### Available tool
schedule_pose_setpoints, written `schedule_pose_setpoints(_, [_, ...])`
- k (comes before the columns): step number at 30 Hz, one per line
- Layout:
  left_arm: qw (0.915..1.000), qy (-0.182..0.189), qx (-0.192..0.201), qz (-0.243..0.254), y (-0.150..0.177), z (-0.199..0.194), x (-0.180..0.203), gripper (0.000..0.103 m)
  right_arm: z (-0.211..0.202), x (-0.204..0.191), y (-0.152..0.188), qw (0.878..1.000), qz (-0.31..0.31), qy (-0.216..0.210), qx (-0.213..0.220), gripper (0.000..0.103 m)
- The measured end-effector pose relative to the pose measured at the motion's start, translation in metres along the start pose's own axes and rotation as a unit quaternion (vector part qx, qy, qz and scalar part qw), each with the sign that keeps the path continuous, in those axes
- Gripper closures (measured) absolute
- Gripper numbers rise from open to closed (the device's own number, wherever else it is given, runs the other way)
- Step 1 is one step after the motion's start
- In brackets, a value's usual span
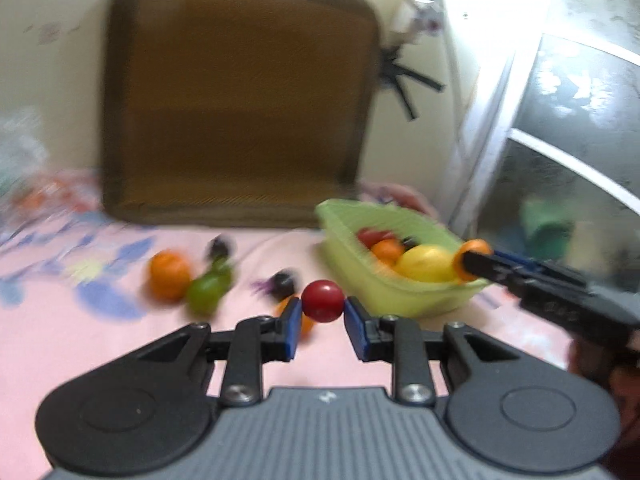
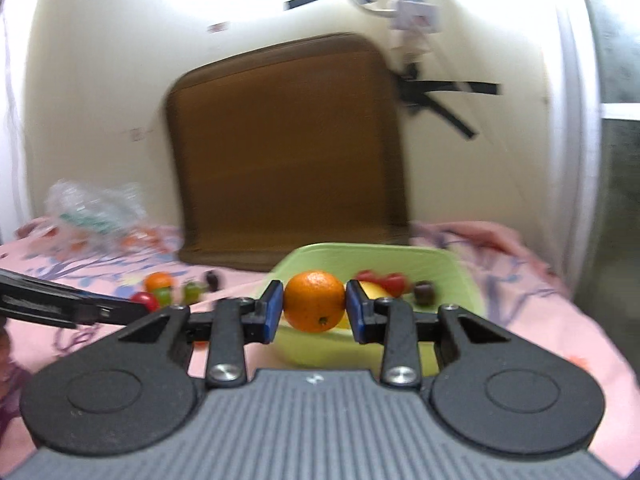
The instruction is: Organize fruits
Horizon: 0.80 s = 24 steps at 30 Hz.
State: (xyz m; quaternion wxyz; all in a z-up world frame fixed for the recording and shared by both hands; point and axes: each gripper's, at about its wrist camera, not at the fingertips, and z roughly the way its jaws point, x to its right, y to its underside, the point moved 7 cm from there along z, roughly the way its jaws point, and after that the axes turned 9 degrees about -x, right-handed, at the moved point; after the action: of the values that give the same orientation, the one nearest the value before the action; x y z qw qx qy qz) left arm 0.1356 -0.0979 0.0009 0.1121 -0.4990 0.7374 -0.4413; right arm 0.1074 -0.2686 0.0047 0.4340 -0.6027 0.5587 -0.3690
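My left gripper [image 1: 323,314] is shut on a small red fruit [image 1: 323,300], held above the pink sheet. My right gripper [image 2: 314,310] is shut on an orange [image 2: 314,306] just before the near rim of the light green basket [image 2: 460,276]. In the left wrist view the right gripper [image 1: 466,266] reaches in from the right with the orange [image 1: 474,248] over the basket [image 1: 340,232], which holds a yellow fruit [image 1: 426,264], an orange one and red ones. On the sheet lie an orange [image 1: 169,274], a green fruit [image 1: 206,294] and dark fruits [image 1: 282,282].
A brown square cushion [image 1: 240,96] leans on the cream wall behind the fruits. A crumpled clear plastic bag [image 2: 96,208] lies at the far left of the bed. A window frame [image 1: 500,120] stands at the right. The pink flowered sheet [image 1: 100,340] covers the surface.
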Motion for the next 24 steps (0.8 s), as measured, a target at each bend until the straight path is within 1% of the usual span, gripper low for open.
schedule_pose_setpoints(4, [0.9993,0.008,0.011,0.033,-0.031,0.023,0.03,0.079,0.008,0.031,-0.01,0.999,0.028,0.021,0.016,0.067])
schedule_pose_setpoints(6, [0.9985,-0.007,0.016,0.053,-0.042,0.042,0.041,0.079,0.018,0.044,-0.01,0.998,0.041,0.044,0.022,0.067])
schedule_pose_setpoints(7, [0.9982,-0.012,0.01,0.058,-0.045,0.053,0.044,0.079,0.022,0.051,-0.009,0.997,0.054,0.047,0.022,0.066])
schedule_pose_setpoints(10, [0.9979,-0.024,-0.011,0.059,-0.05,0.085,0.048,0.078,0.027,0.065,-0.002,0.995,0.086,0.043,0.006,0.066])
schedule_pose_setpoints(13, [0.9977,-0.03,-0.025,0.055,-0.051,0.106,0.05,0.078,0.034,0.069,-0.002,0.995,0.083,0.048,0.0,0.066])
schedule_pose_setpoints(15, [0.9979,-0.033,-0.032,0.047,-0.05,0.116,0.05,0.077,0.04,0.07,-0.001,0.995,0.087,0.042,-0.01,0.065])
schedule_pose_setpoints(16, [0.9978,-0.034,-0.037,0.043,-0.05,0.12,0.05,0.072,0.042,0.071,0.0,0.995,0.089,0.039,-0.016,0.065])
schedule_pose_setpoints(18, [0.9978,-0.037,-0.036,0.04,-0.049,0.121,0.051,0.067,0.047,0.071,0.001,0.995,0.087,0.041,-0.023,0.063])
schedule_pose_setpoints(20, [0.998,-0.042,-0.032,0.037,-0.049,0.116,0.049,0.061,0.045,0.07,0.002,0.995,0.086,0.041,-0.022,0.053])
schedule_pose_setpoints(22, [0.999,-0.036,-0.014,0.021,-0.049,0.099,0.044,0.061,0.042,0.071,0.002,0.995,0.088,0.044,-0.015,0.052])
schedule_pose_setpoints(24, [0.9994,-0.032,0.009,-0.005,-0.049,0.077,0.032,0.061,0.04,0.074,0.001,0.995,0.094,0.046,-0.007,0.052])
